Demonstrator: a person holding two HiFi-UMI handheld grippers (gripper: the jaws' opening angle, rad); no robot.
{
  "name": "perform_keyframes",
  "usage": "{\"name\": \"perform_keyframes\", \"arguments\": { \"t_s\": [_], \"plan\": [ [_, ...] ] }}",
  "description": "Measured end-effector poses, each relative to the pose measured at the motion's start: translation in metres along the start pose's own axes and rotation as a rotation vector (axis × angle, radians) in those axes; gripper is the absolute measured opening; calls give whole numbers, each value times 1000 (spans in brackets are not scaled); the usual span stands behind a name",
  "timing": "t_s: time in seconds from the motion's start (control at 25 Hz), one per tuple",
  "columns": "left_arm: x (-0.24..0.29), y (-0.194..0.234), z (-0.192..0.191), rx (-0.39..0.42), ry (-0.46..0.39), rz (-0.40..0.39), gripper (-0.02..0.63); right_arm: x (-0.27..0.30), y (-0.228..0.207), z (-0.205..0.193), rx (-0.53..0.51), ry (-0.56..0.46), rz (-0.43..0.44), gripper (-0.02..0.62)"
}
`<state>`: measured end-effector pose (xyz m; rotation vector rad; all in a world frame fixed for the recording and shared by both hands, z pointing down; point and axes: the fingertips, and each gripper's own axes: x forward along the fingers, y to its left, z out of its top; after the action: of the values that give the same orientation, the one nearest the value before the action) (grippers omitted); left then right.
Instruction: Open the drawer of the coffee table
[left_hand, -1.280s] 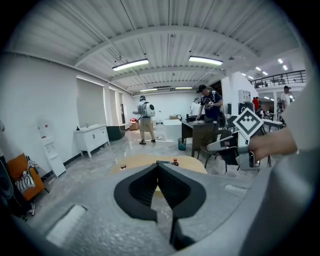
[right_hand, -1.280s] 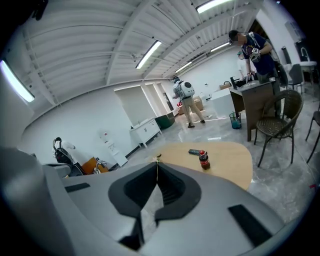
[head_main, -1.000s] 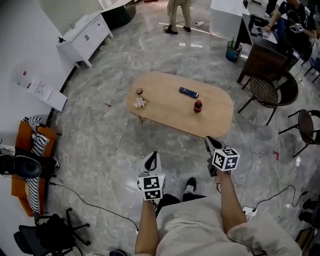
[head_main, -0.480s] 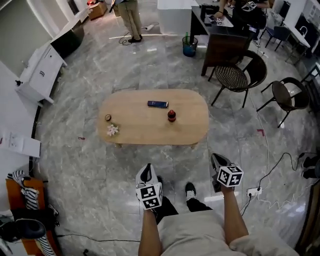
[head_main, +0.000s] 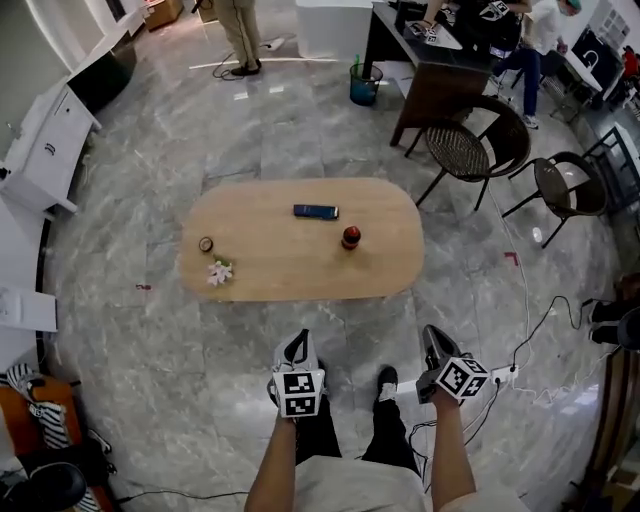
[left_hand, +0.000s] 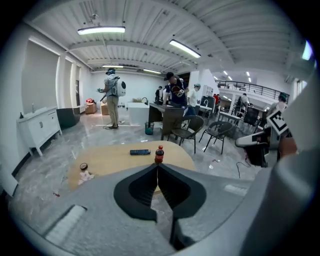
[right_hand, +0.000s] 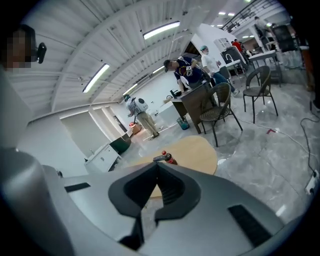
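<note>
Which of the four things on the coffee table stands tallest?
The red-capped bottle, right of centre; the dark flat device, the small round piece and the white flower lie low.

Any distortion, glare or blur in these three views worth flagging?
Head view: sharp, evenly lit, pale glare streaks on the glossy floor. Left gripper view: heavy fisheye, dark corners, coffee table crisp. Right gripper view: same fisheye, scene tilted, no blur.

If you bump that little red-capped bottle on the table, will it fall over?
Probably. The bottle stands upright and looks taller than wide, so a push near its cap would likely tip it. It looks round, so once down it may roll on the flat table. A low nudge might just slide it.
</note>
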<state>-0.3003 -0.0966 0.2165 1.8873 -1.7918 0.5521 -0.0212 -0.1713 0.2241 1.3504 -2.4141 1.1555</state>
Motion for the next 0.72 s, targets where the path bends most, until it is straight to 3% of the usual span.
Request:
{"name": "perform_keyframes", "arguments": {
  "t_s": [0.12,0.36,0.6,0.72],
  "plan": [
    [10,10,-3,18,2,-19,12,11,21,0,-113,6,5,15],
    [36,5,-16,-29,-33,-28,11,21,23,-1,-163,-37,24,15],
    [88,-21,-63,28,-72,-29,11,43,-41,-42,-145,-71,-11,15],
    [115,-17,-97,10,-91,-10,12,62,-71,-76,-160,-83,-11,15]
  ]
}}
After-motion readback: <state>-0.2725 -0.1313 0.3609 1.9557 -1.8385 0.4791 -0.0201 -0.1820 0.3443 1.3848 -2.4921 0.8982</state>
